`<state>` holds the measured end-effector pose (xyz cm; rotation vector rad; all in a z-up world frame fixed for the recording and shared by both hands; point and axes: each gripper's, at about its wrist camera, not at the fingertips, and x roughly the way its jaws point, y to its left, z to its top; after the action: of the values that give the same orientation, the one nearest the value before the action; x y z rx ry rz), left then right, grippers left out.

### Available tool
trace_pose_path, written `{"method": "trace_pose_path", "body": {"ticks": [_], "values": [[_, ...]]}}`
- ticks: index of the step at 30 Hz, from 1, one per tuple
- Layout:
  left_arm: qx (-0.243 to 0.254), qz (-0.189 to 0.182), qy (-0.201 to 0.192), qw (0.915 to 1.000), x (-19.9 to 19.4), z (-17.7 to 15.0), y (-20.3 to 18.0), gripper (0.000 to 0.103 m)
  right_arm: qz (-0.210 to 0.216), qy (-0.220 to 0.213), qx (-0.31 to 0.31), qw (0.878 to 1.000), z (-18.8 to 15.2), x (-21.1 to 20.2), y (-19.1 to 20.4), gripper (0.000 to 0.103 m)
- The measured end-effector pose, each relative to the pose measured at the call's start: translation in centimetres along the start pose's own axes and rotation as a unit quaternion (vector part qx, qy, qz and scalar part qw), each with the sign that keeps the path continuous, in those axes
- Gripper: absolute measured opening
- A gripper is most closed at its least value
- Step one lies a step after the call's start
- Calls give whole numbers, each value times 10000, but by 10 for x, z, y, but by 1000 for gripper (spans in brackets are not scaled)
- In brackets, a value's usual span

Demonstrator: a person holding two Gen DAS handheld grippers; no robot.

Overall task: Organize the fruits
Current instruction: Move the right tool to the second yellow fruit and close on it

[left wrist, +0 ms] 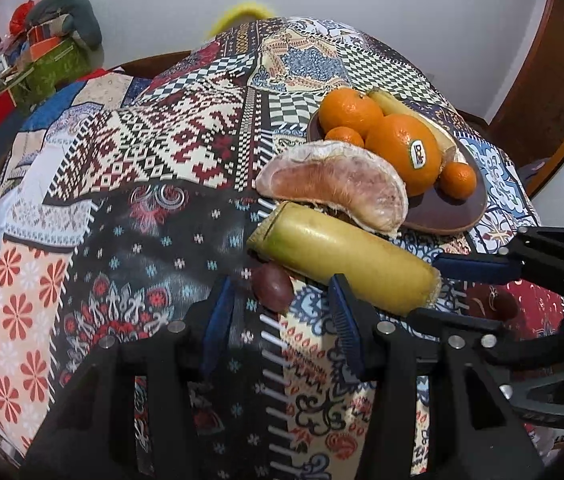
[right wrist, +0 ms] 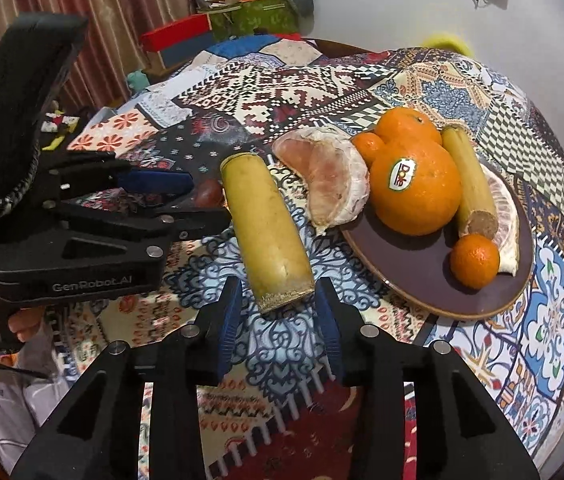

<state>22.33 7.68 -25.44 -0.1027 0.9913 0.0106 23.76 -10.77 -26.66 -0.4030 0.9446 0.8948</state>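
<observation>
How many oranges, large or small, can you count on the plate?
4: the stickered orange at the middle, another large one behind it, a small one beside the peeled segment, and a small one at the near rim. More may be hidden.

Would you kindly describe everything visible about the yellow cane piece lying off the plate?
The cane piece is a thick yellow-green cylinder with smooth skin and rough, fibrous cut ends. It lies flat on the patterned tablecloth, beside the plate. Its near end sits between the open right gripper fingers, seemingly untouched.
</observation>
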Motion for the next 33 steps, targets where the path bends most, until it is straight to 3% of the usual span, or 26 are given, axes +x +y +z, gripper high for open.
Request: {"method": "trace_pose_path", "body": {"ticks": [7,13,18,23,28,33], "values": [[-30,-62,29,10000,3,2,3,49,336,55,364,9988,7,16,-12,36],[-119,-125,20,9998,-2,-2,5,49,197,-33,309,9993,5,13,-1,33],[-134,-166,-42,9998,-13,-7,7,49,59,-29,397,9992,-14,-5,2,32],[-110,-163,-96,9998,-20,-11,6,49,341,204,675,9969,-32,-24,-4,33],[-147,-183,-109,9997,-22,-13,6,49,287,77,701,9971,-20,-28,-9,33],[-194,-132,-139,9996,-26,-14,13,49,297,154,558,9979,5,-2,-8,36]]}}
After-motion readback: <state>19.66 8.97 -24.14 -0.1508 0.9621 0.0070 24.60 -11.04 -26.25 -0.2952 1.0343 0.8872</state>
